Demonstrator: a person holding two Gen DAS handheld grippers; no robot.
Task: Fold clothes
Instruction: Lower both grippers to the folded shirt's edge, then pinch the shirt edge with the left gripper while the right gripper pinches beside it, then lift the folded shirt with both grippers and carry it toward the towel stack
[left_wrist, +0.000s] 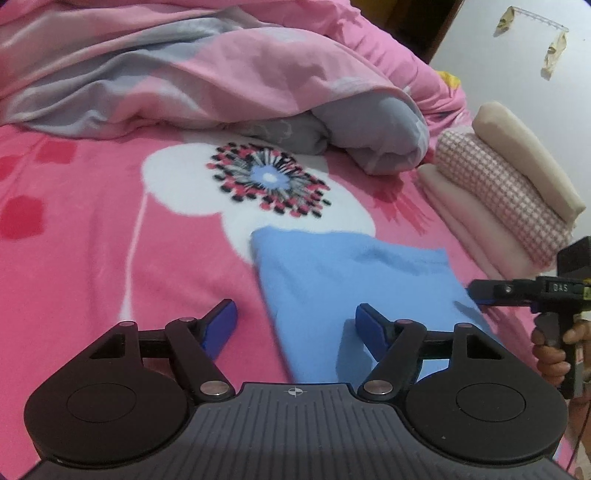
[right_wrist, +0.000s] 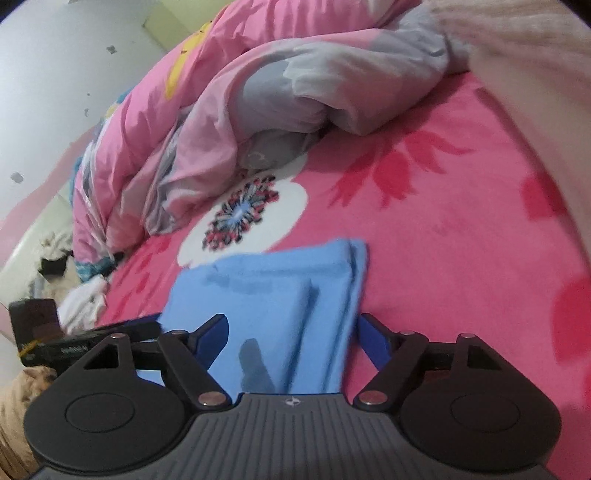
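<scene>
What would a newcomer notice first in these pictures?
First, the folded blue cloth lying on the pink flowered blanket, with both open grippers, left and right, over its near edge. Next, the stack of folded clothes at the right and the crumpled quilt behind.

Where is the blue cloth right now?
The blue cloth lies folded on the pink flowered bedspread, just below its big white flower, with the stack of folded clothes to its right in the left wrist view.

A plain light-blue cloth (left_wrist: 354, 280) lies on a pink blanket (left_wrist: 92, 266) patterned with white and red flowers.
</scene>
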